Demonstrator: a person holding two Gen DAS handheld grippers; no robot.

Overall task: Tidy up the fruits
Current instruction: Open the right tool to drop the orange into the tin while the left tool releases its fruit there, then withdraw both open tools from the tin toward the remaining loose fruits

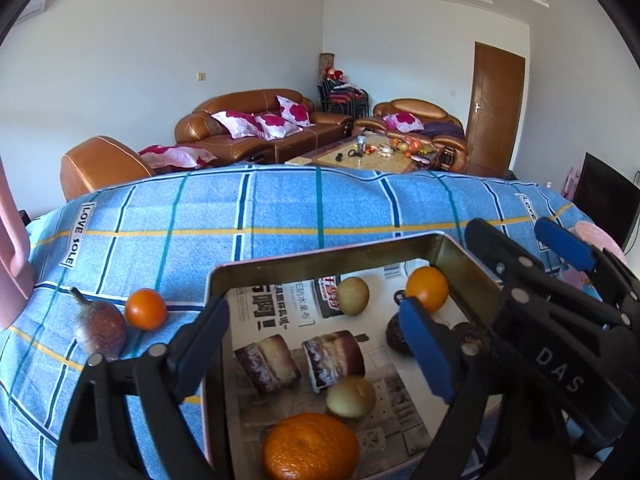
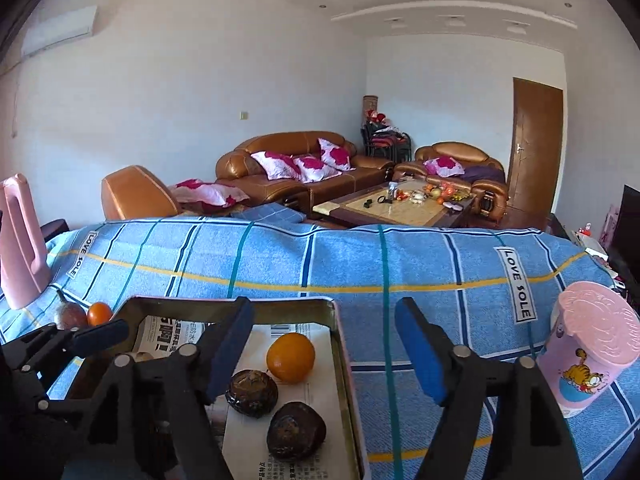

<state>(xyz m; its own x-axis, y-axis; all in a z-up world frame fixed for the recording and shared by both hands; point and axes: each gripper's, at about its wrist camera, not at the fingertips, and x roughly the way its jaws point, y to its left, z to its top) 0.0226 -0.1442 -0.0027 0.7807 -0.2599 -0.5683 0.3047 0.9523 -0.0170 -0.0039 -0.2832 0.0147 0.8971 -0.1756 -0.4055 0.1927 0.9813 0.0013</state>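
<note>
A metal tray point(image 1: 320, 254) lined with newspaper sits on the blue checked cloth. It holds two oranges point(image 1: 426, 289) point(image 1: 310, 446), two pale round fruits point(image 1: 352, 295), and two dark wrinkled fruits point(image 2: 251, 393) point(image 2: 295, 430). Left of the tray lie a purple passion fruit point(image 1: 100, 326) and a small orange point(image 1: 145, 308). My left gripper point(image 1: 316, 354) is open and empty above the tray. My right gripper point(image 2: 326, 354) is open and empty over the tray's right rim point(image 2: 343, 360); it also shows in the left wrist view point(image 1: 520, 248).
A pink jug point(image 2: 20, 240) stands at the table's far left. A pink cartoon cup point(image 2: 588, 352) stands at the right. Beyond the table are brown sofas point(image 2: 304, 168), a coffee table point(image 2: 400, 204) and a door point(image 2: 536, 144).
</note>
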